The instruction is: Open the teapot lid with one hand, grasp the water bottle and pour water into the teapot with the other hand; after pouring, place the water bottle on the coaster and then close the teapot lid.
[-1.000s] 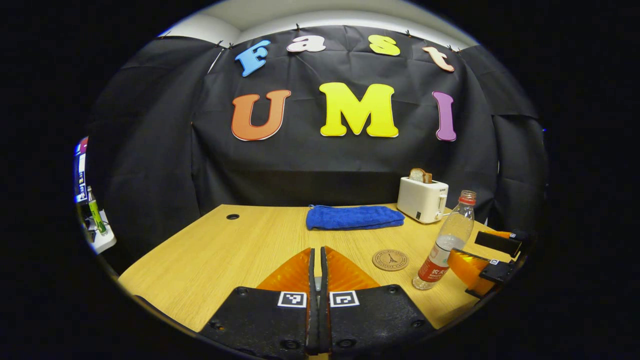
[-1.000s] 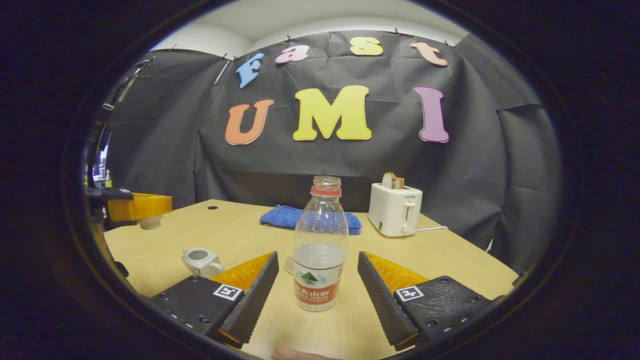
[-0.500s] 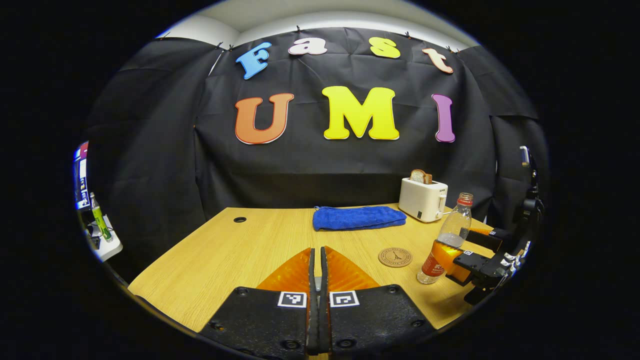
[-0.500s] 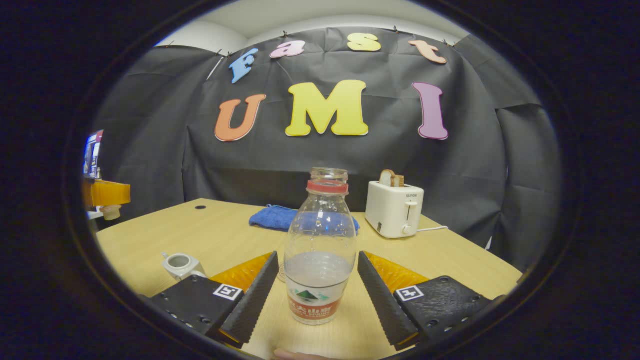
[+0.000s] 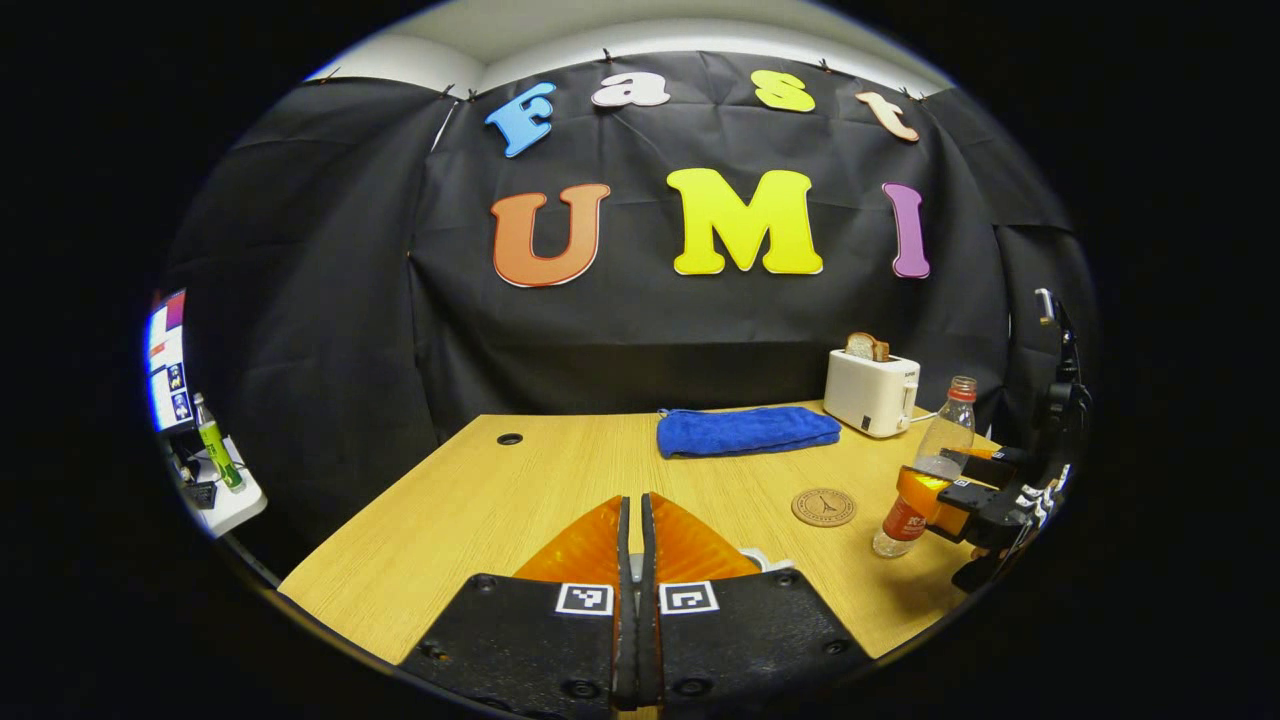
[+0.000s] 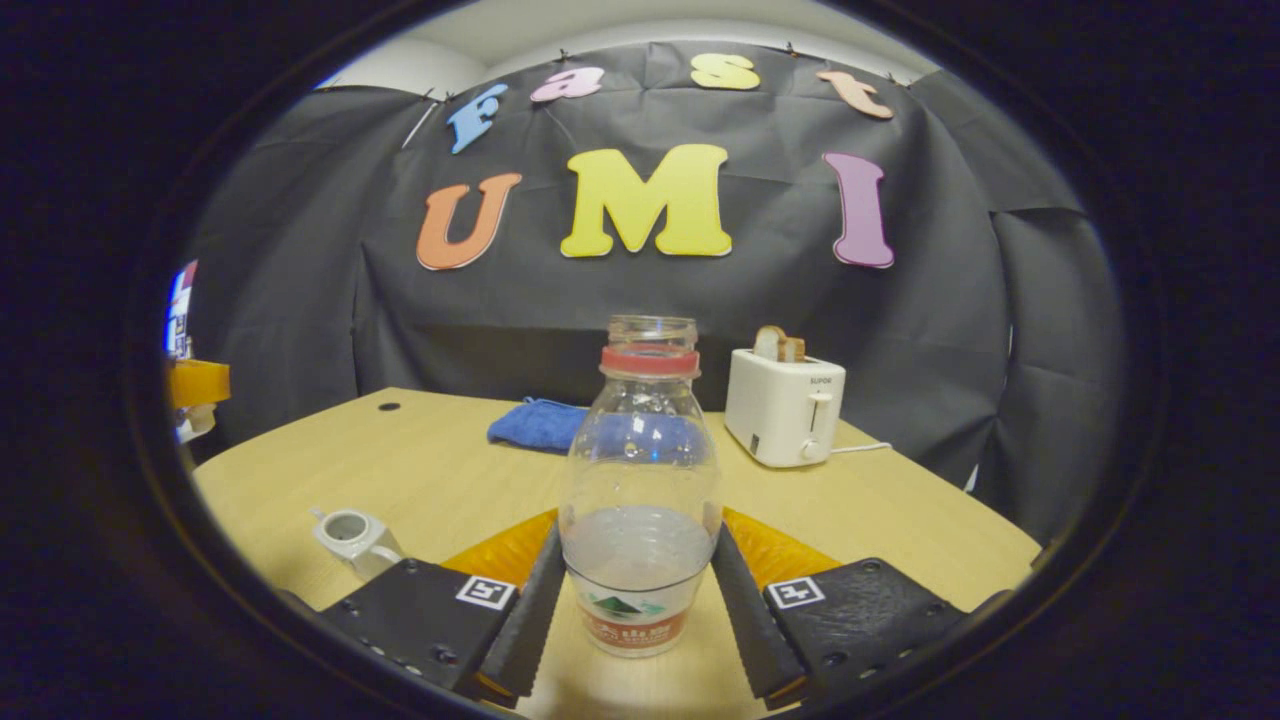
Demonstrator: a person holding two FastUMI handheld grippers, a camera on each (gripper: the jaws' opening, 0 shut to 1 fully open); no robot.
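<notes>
A clear water bottle (image 6: 640, 500), uncapped and about a third full, stands on the wooden table (image 6: 430, 470). My right gripper (image 6: 637, 545) is shut on its lower body, with both fingers pressing its sides. The left gripper view shows that bottle (image 5: 928, 470) at the far right, with the right gripper (image 5: 950, 490) on it. A small white teapot (image 6: 350, 530) sits open at the front left. My left gripper (image 5: 631, 510) is shut and raised; it shows far left (image 6: 197, 383) with the pale teapot lid (image 6: 195, 420) under its fingers. A round cork coaster (image 5: 824, 506) lies left of the bottle.
A white toaster (image 5: 872, 393) holding bread stands at the back right, with a folded blue towel (image 5: 745, 432) to its left. A cable hole (image 5: 509, 438) sits near the table's far left corner. A side shelf with a green bottle (image 5: 215, 455) lies beyond the left edge.
My right gripper came forward around the bottle and its fingers closed onto it. My left gripper, still shut, drew farther left and away from the bottle.
</notes>
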